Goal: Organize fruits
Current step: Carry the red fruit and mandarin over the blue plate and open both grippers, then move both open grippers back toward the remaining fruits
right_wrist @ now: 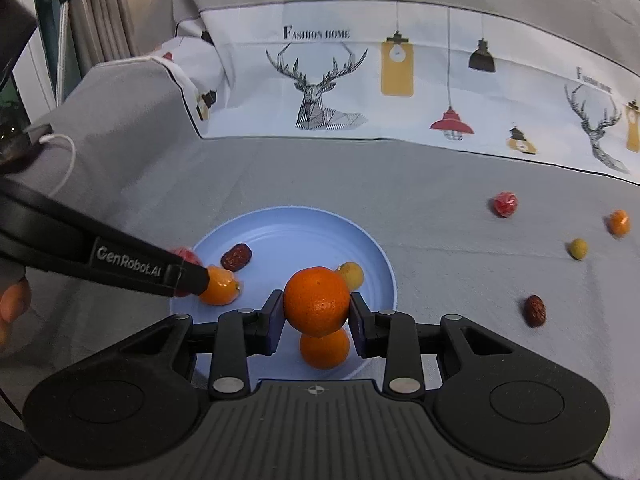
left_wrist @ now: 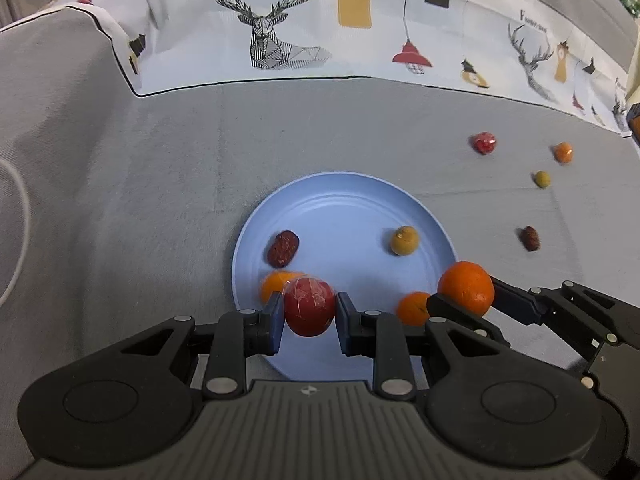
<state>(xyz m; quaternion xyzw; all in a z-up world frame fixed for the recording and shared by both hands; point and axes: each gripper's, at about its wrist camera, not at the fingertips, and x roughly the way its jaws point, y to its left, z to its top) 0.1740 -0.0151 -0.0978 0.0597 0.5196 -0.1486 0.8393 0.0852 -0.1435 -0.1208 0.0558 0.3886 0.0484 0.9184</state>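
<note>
A light blue plate (left_wrist: pixel 344 208) lies on the grey cloth; it also shows in the right wrist view (right_wrist: pixel 288 228). My left gripper (left_wrist: pixel 309 312) is shut on a red wrapped fruit (left_wrist: pixel 309 306) above the plate's near left part. My right gripper (right_wrist: pixel 316 310) is shut on a large orange (right_wrist: pixel 317 300), seen from the left wrist view (left_wrist: pixel 466 286) over the plate's right rim. On the plate lie a dark red date (left_wrist: pixel 283 248), a yellow-green fruit (left_wrist: pixel 405 241), and two small oranges (left_wrist: pixel 276 284) (left_wrist: pixel 414 308).
On the cloth right of the plate lie a red wrapped fruit (right_wrist: pixel 504 204), a small orange (right_wrist: pixel 619 222), a green fruit (right_wrist: pixel 578 249) and a dark date (right_wrist: pixel 535 310). A printed white cloth (right_wrist: pixel 360 92) covers the back. A white cable (right_wrist: pixel 66 164) hangs at left.
</note>
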